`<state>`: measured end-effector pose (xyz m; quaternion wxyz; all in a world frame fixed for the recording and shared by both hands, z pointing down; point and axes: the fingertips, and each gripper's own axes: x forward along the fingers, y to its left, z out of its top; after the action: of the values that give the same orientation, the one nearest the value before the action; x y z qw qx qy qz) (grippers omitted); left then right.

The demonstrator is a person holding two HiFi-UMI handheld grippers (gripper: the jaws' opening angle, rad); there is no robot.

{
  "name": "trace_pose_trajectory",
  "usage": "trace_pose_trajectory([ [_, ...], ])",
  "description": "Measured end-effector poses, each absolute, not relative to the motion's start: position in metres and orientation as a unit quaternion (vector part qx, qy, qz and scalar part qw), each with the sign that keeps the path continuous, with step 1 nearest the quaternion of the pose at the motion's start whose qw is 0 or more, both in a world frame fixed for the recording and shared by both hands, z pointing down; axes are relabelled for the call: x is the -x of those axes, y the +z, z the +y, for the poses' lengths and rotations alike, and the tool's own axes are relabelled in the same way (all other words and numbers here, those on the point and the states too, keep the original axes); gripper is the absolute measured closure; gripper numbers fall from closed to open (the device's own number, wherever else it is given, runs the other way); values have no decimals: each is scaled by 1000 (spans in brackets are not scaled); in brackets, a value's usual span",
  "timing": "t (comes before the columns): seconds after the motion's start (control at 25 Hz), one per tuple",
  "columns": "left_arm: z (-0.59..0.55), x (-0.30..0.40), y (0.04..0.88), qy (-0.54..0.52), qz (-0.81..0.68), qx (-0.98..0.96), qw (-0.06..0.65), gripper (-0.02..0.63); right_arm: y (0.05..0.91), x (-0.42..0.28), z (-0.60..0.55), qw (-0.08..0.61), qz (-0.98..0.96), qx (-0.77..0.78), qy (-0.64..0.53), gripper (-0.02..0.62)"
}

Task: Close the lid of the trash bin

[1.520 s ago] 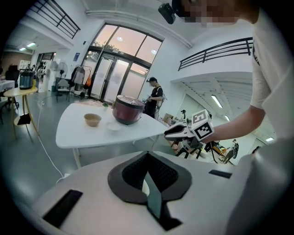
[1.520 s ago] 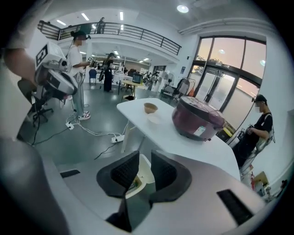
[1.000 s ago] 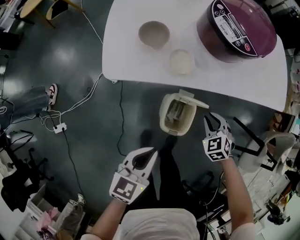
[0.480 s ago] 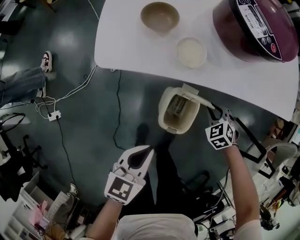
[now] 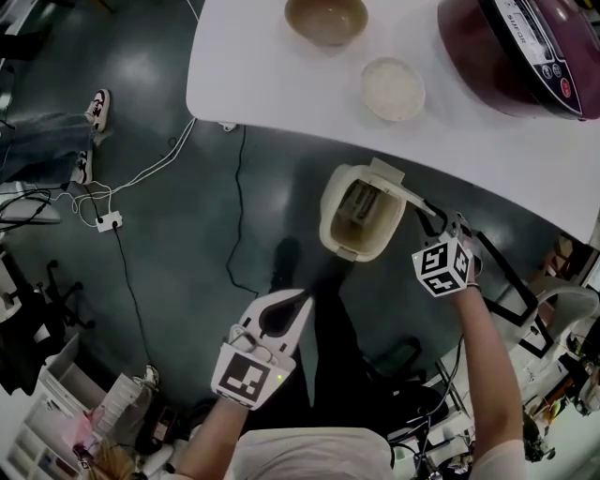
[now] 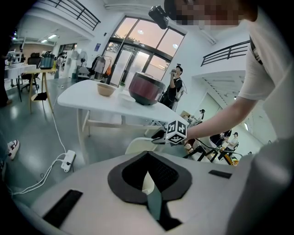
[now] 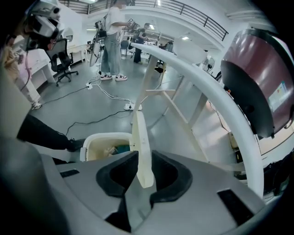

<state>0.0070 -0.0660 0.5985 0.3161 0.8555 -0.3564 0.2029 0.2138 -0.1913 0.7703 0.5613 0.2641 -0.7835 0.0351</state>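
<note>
The cream trash bin (image 5: pixel 330 211) stands open on the dark floor just in front of the table, with rubbish inside. Its lid (image 5: pixel 398 190) is raised at the bin's right side. My right gripper (image 5: pixel 429 214) is at that lid. In the right gripper view the lid (image 7: pixel 140 133) stands edge-on between the jaws, which are shut on its tip (image 7: pixel 142 181); the bin's opening (image 7: pixel 103 144) lies to the left. My left gripper (image 5: pixel 298 302) hangs shut and empty nearer me, apart from the bin. In the left gripper view (image 6: pixel 149 181) the bin (image 6: pixel 138 144) shows beyond it.
A white table (image 5: pixel 281 84) carries a bowl (image 5: pixel 325 17), a small dish (image 5: pixel 393 89) and a purple rice cooker (image 5: pixel 525 47). Cables and a power strip (image 5: pixel 110 222) lie on the floor at left, near a person's shoes (image 5: pixel 94 108). A chair (image 5: pixel 553 309) stands at right.
My right gripper has moved up from beside the bin to the raised lid and gone from open to shut on it. The left gripper has barely moved.
</note>
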Motion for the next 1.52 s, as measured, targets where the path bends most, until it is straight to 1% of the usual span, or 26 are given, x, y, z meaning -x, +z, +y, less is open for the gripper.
trace_pose_trajectory([
  [0.52, -50, -10, 611, 214, -338, -859, 319, 594, 789, -186, -105, 555, -800, -221, 53, 491],
  [0.92, -38, -14, 625, 221, -319, -863, 323, 594, 818, -170, -69, 559, -800, -205, 81, 491],
  [1.52, -23, -2, 663, 253, -301, -857, 331, 594, 891, -151, -11, 573, -788, -177, 141, 497],
])
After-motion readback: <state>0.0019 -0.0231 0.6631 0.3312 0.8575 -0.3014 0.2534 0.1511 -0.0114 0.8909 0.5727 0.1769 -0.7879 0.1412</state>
